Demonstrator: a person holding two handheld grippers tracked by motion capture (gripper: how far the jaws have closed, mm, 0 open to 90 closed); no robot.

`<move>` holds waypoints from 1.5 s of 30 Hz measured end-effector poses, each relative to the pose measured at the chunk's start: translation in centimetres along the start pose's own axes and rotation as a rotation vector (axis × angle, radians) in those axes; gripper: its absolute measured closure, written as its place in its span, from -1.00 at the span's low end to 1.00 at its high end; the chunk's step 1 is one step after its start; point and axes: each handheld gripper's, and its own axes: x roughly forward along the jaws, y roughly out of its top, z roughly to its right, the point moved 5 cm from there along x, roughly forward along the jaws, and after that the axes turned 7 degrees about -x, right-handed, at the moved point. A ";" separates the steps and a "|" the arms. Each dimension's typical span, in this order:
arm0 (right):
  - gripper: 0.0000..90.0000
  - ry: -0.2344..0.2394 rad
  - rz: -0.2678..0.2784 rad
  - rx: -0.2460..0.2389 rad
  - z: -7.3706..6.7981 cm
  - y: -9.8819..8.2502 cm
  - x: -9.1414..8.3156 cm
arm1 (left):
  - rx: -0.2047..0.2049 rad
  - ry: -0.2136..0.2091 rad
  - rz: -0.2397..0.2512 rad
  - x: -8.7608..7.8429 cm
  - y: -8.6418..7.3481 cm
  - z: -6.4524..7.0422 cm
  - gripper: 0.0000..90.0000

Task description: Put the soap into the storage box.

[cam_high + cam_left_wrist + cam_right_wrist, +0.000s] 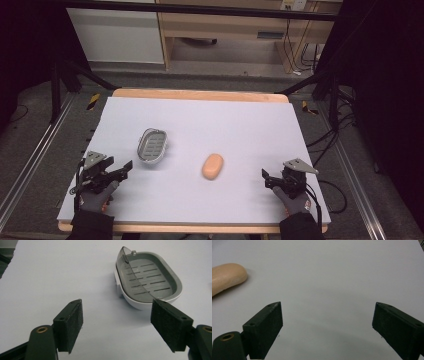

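Observation:
A grey slotted soap dish (151, 145) with a clear hinged lid stands left of the middle of the white table (240, 120). An orange oval soap bar (212, 166) lies to its right, apart from it. My left gripper (125, 169) rests near the front left, pointing toward the dish. In the left gripper view the dish (150, 280) lies just beyond my left gripper (116, 302), which is open with nothing between its jaws. My right gripper (265, 179) sits at the front right, aimed left. It (327, 305) is open over bare table, with the soap bar (227, 277) far to its left.
The white sheet covers a wooden tabletop whose edge (200, 94) shows at the back. Dark frame legs and cables (330, 135) stand off the table's right side. A pale cabinet (225, 25) is on the floor behind.

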 end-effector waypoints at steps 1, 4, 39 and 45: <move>-0.79 -0.007 -0.010 0.001 0.1 -0.2 0.0 | 0.001 -0.005 -0.002 0.0 0.0 0.1 -0.41; -0.80 -0.025 -0.025 0.006 0.5 -0.5 0.0 | 0.014 -0.013 -0.010 -0.1 -0.1 0.6 -0.40; -0.84 -0.029 0.007 0.008 0.4 -0.1 -0.4 | 0.110 -0.130 -0.022 -0.2 0.0 6.0 -0.44; -0.83 -0.024 0.005 0.002 0.4 -0.1 -0.4 | 0.135 -0.137 -0.030 0.0 -0.1 7.0 -0.44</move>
